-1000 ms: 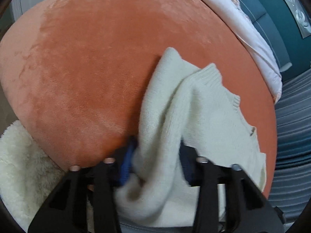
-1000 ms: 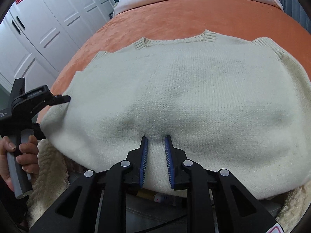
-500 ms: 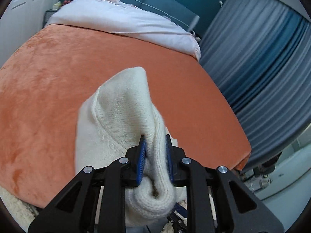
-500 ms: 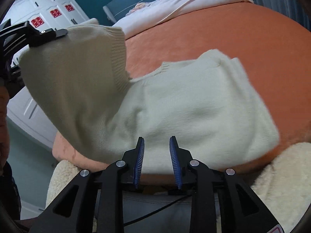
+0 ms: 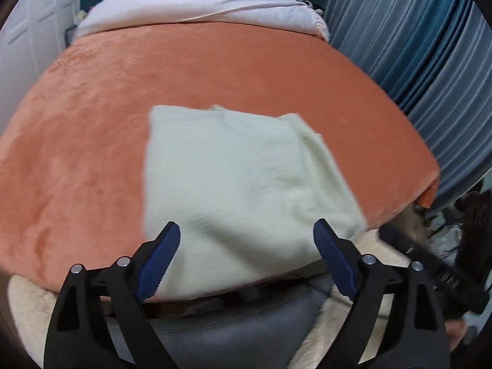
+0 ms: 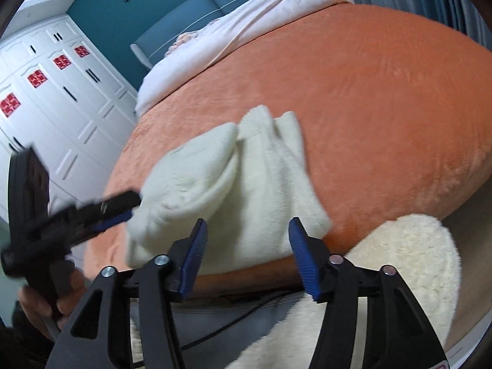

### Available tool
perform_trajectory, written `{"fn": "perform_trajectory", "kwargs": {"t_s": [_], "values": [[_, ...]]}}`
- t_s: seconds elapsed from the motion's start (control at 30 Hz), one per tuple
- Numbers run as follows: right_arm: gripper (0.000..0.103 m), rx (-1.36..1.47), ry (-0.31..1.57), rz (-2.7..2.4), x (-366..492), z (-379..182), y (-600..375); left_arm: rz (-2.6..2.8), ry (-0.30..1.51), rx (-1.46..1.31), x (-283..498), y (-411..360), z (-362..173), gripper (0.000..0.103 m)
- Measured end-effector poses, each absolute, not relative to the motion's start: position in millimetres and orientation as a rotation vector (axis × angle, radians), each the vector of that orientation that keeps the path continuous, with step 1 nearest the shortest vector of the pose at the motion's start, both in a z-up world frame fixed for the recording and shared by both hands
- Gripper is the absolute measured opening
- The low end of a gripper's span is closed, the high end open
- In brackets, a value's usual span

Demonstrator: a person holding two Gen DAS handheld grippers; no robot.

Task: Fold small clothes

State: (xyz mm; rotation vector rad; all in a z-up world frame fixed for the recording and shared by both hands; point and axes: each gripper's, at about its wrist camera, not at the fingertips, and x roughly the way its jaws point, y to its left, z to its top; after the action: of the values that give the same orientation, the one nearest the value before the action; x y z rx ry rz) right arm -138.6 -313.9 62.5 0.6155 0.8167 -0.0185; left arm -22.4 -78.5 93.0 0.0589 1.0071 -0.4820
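A cream knitted sweater (image 5: 240, 184) lies folded in a rough rectangle on the orange blanket (image 5: 92, 141), near the bed's front edge. My left gripper (image 5: 246, 230) hangs just above its near edge, jaws opening wide, pads pressing on nothing. From the right wrist view the same sweater (image 6: 233, 190) shows a doubled layer on its left side. My right gripper (image 6: 248, 224) is over the near hem, jaws opening, nothing pinched between them. The left gripper (image 6: 133, 207) shows there blurred, its tips beside the sweater's left edge, with a person's hand (image 6: 61, 301) holding it.
A pale pink duvet (image 5: 200, 9) covers the head of the bed. Blue-grey curtains (image 5: 415, 61) hang on the right, white wardrobe doors (image 6: 61, 107) stand on the left. A fluffy cream fleece (image 6: 399, 276) lies below the bed's front edge.
The left gripper carried its side of the sweater across and let it go, so the sweater now lies folded. Both grippers went from shut on the knit to wide and drew back.
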Motion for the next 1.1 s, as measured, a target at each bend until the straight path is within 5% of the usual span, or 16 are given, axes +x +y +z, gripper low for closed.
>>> {"fn": "perform_trajectory", "kwargs": {"t_s": [0.2, 0.4, 0.47, 0.53, 0.57, 0.6, 0.9, 1.1], "values": [[0.069, 0.747, 0.861, 0.136, -87, 57, -293, -0.394, 1.149, 0.116, -31, -42, 47, 0.088], [0.07, 0.691, 1.009, 0.09, -54, 48, -261, -0.442, 1.078, 0.167, -42, -49, 40, 0.089], [0.07, 0.693, 1.04, 0.081, -51, 41, -257, -0.414, 1.085, 0.139, -32, -47, 32, 0.078], [0.057, 0.723, 1.043, 0.093, -47, 35, -255, -0.415, 1.138, 0.086, -18, -39, 23, 0.057], [0.033, 0.73, 1.046, 0.099, -46, 34, -254, -0.415, 1.16, 0.065, -15, -36, 22, 0.044], [0.026, 0.723, 1.047, 0.095, -44, 35, -254, -0.422, 1.177, 0.052, -13, -35, 22, 0.037], [0.018, 0.541, 0.617, 0.133, -71, 158, -285, -0.553, 1.137, 0.091, -32, -69, 42, 0.035], [0.018, 0.663, 0.968, -0.096, -69, 1, -358, -0.473, 1.3, 0.104, -18, -82, -5, 0.034]]}}
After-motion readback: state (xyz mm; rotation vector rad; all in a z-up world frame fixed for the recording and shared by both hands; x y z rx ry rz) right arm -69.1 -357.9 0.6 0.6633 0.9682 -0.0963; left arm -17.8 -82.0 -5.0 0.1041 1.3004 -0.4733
